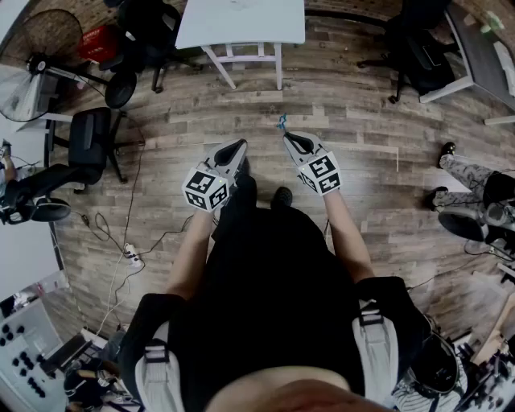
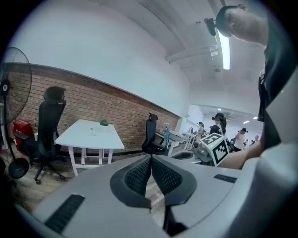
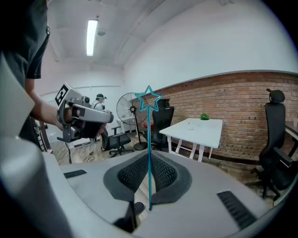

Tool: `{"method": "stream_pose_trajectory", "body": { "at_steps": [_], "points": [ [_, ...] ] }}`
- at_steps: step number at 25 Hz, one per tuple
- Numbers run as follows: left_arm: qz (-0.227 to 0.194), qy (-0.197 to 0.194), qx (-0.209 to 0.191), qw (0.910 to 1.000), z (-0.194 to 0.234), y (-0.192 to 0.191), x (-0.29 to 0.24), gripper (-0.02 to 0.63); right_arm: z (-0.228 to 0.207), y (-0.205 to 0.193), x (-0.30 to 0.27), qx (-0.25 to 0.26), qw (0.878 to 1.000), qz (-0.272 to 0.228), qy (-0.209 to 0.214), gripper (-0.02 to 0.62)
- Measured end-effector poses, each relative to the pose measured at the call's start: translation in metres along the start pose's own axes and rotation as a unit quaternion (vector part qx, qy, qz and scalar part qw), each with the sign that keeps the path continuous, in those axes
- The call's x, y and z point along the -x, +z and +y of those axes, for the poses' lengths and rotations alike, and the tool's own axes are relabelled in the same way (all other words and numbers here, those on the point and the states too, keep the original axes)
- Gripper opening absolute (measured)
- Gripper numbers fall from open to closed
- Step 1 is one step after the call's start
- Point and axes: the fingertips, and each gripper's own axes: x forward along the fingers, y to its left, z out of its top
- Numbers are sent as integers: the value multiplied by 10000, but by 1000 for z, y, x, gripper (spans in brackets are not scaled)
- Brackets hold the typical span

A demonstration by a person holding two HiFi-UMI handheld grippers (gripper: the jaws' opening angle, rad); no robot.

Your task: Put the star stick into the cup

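Observation:
The star stick (image 3: 149, 139) is a thin teal rod with an outlined star (image 3: 148, 99) at its top. It stands upright between the pads of my right gripper (image 3: 150, 173), which is shut on it. From the head view only its teal tip (image 1: 282, 122) shows past my right gripper (image 1: 291, 142). My left gripper (image 1: 234, 150) is held level beside the right one, shut with nothing in it; its pads (image 2: 151, 174) meet. Far off, a white table (image 3: 198, 129) carries a small clear cup (image 2: 93, 131) and a green thing (image 3: 205, 116).
I stand on wooden plank floor (image 1: 354, 121), a few steps from the white table (image 1: 241, 20). Black office chairs (image 1: 88, 141) and a floor fan (image 1: 28, 76) are to the left, another chair (image 1: 414, 48) to the right. Cables (image 1: 129, 249) lie on the floor.

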Motion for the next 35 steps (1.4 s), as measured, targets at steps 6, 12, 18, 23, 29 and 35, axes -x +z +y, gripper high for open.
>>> {"method": "stream_pose_trajectory", "body": {
  "at_steps": [6, 12, 18, 23, 29, 35],
  "points": [
    [-90, 158, -36, 9998, 1, -2, 27, 25, 26, 6, -5, 138, 9998, -52, 147, 14],
    [-115, 354, 84, 9993, 18, -9, 50, 25, 39, 14, -19, 277, 9993, 25, 229, 14],
    [-183, 344, 185, 9991, 34, -6, 50, 25, 38, 12, -29, 306, 9992, 175, 195, 14],
    [-196, 220, 185, 9994, 50, 2, 42, 25, 31, 27, -37, 214, 9997, 51, 121, 14],
    [-228, 53, 198, 9995, 73, 15, 30, 25, 14, 38, -53, 187, 9996, 147, -172, 14],
    [-202, -155, 117, 9996, 99, 23, 20, 25, 8, 46, -76, 160, 9990, 212, -367, 14]
  ]
}}
